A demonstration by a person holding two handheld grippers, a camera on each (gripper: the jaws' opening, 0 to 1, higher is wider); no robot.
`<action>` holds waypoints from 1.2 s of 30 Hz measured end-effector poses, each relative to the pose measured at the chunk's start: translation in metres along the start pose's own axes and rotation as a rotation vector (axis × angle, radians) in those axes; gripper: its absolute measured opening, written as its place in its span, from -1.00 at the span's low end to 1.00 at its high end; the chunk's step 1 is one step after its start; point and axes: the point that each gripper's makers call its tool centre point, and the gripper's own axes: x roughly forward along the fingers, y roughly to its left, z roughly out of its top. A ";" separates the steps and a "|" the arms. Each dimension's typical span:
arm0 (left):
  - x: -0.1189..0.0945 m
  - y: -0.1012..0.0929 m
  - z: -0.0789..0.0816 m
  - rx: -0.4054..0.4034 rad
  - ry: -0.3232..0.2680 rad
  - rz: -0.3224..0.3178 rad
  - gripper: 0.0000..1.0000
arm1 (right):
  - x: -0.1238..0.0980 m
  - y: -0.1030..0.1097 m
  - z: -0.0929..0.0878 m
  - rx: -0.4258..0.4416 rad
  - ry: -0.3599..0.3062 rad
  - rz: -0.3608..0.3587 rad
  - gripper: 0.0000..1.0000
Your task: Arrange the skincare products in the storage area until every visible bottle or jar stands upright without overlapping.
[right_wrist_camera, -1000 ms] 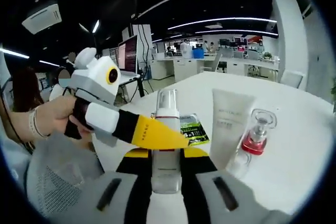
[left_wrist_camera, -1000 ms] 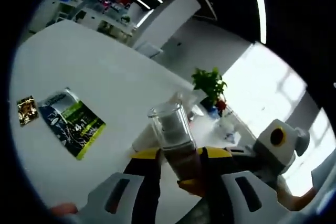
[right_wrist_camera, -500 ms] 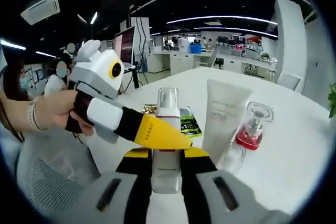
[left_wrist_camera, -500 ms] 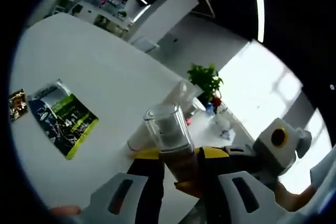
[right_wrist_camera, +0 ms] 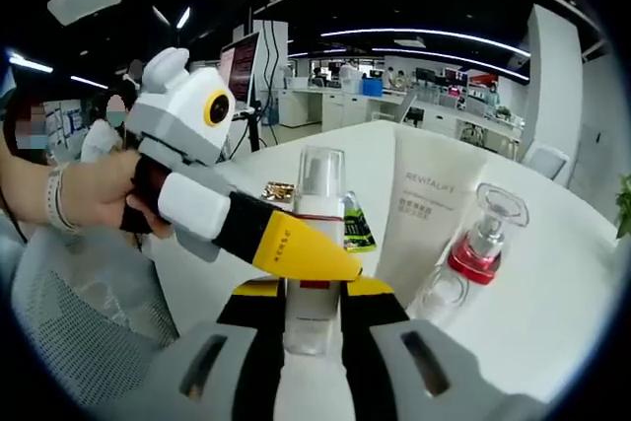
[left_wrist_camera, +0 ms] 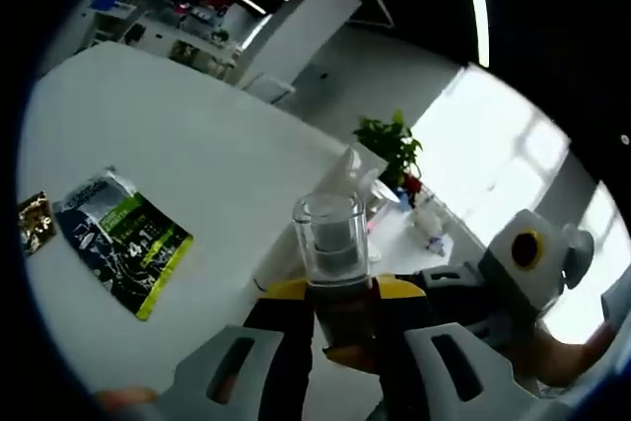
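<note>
The white table (right_wrist_camera: 552,313) lies under everything you work on, and it is also wide and bare in the left gripper view (left_wrist_camera: 187,135). On it, in the right gripper view, the white tube (right_wrist_camera: 426,214) stands upright on its cap just behind your hands, with grey letters on its front. To its right stands the small bottle with the red collar (right_wrist_camera: 480,244) and a clear cap, upright, close beside the tube; I cannot tell if they touch.

Your left gripper (right_wrist_camera: 335,261) comes into the right gripper view from the left side, with its yellow tip pressed across the pump bottle (right_wrist_camera: 317,244). Your hand (right_wrist_camera: 94,199) holds its handle, with a bracelet at the wrist. In its own view the left gripper (left_wrist_camera: 347,305) has both jaws closed tight on the dark lower part of the pump bottle (left_wrist_camera: 335,244), and the clear cap rises above them.

Your right gripper (right_wrist_camera: 312,315) grips the same pump bottle at its white body, jaws closed against both sides. The bottle is upright between them.

A dark and green sachet (left_wrist_camera: 123,241) lies flat on the table in the left gripper view, and a smaller brown sachet (left_wrist_camera: 33,222) lies just beside it.
</note>
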 end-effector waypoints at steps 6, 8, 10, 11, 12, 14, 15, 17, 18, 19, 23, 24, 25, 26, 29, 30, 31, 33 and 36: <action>0.001 -0.003 -0.004 0.065 0.020 0.024 -0.65 | 0.001 0.002 -0.005 0.004 0.020 0.013 -0.59; -0.001 -0.006 -0.004 0.076 0.016 0.025 -0.65 | 0.000 0.002 -0.004 -0.001 0.015 0.010 -0.59; -0.001 -0.005 -0.004 0.079 0.014 0.032 -0.66 | 0.000 0.003 -0.004 -0.007 0.016 0.011 -0.60; -0.001 -0.003 -0.004 0.082 0.016 0.038 -0.66 | 0.001 0.003 -0.004 -0.012 0.020 0.011 -0.60; -0.002 -0.002 -0.003 0.088 0.014 0.046 -0.66 | 0.001 0.003 -0.005 -0.020 0.024 0.009 -0.60; -0.003 0.002 -0.002 0.102 0.012 0.068 -0.66 | 0.000 0.004 -0.005 -0.029 0.029 0.009 -0.61; -0.004 0.004 -0.001 0.106 0.008 0.079 -0.66 | 0.000 0.004 -0.005 -0.031 0.030 0.009 -0.62; -0.007 0.010 -0.001 0.103 0.006 0.101 -0.66 | -0.001 0.005 -0.005 -0.038 0.029 0.013 -0.64; -0.008 0.013 0.000 0.097 0.003 0.112 -0.66 | 0.000 0.006 -0.005 -0.038 0.029 0.015 -0.65; -0.009 0.015 0.000 0.096 0.002 0.122 -0.66 | -0.001 0.006 -0.005 -0.039 0.027 0.016 -0.66; -0.015 0.025 0.003 0.094 -0.009 0.166 -0.66 | -0.003 0.002 -0.001 -0.024 0.010 0.002 -0.68; -0.016 0.027 0.003 0.091 -0.009 0.175 -0.66 | -0.004 0.001 0.001 -0.012 -0.001 0.001 -0.69; -0.016 0.029 0.002 0.091 -0.005 0.183 -0.66 | -0.005 0.001 0.002 -0.005 -0.008 0.002 -0.69; -0.017 0.031 0.002 0.098 -0.001 0.195 -0.66 | -0.006 0.001 0.003 0.006 -0.016 0.002 -0.70; -0.017 0.033 -0.001 0.106 0.010 0.208 -0.66 | -0.008 -0.001 0.009 0.009 -0.046 -0.014 -0.73; -0.017 0.033 -0.003 0.103 0.015 0.209 -0.66 | -0.009 -0.002 0.012 0.005 -0.058 -0.020 -0.75; -0.017 0.037 -0.003 0.103 0.024 0.212 -0.66 | -0.010 -0.001 0.013 0.016 -0.069 -0.015 -0.75; -0.016 0.039 -0.007 0.111 0.039 0.221 -0.66 | -0.010 -0.001 0.013 0.041 -0.069 -0.004 -0.72; -0.014 0.038 -0.010 0.121 0.057 0.221 -0.66 | -0.011 -0.002 0.015 0.033 -0.081 -0.018 -0.71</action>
